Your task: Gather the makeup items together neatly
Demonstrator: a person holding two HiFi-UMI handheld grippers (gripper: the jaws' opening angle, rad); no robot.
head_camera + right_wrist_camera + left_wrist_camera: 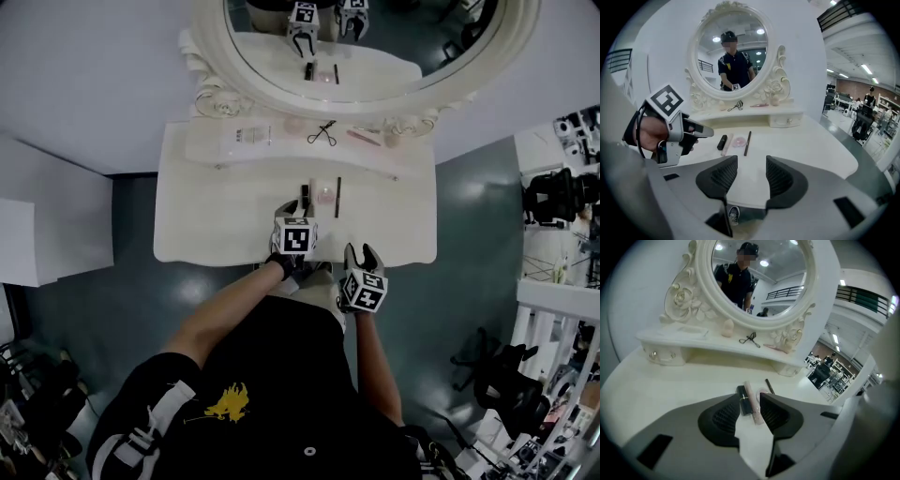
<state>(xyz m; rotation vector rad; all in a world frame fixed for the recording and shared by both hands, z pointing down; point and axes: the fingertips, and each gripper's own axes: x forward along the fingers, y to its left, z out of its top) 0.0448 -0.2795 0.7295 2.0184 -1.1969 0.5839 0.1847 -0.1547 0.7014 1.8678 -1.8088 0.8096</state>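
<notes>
1. Looks like the lining-up step. Four bits sit in a row mid-frame on the white dressing table (197,216): a short black tube (744,401), a slim pale pink tube (753,405) touching its right side, a round pink compact (738,141) and a thin dark pencil (747,143) at the right end.
2. The left gripper (751,401) has its jaws a narrow way apart, holding nothing, aimed right at the black and pink tubes. From the right gripper view it seems to stop just short of them.
3. The right gripper (751,174) is at the lower centre of the frame over the table's front edge. Its jaws are spread wider, with only bare tabletop between them.
4. My guess for the next move: nudge or pinch the tubes so the row tightens up. Go gently, since round tubes probably roll.
5. Containers: there's no tray or pouch anywhere. The raised shelf (225,155) under the oval mirror carries a black eyelash curler (323,133), a pinkish stick (364,137) and a flat white box (251,136), well apart from the row. The small shelf drawer (787,121) is closed.
</notes>
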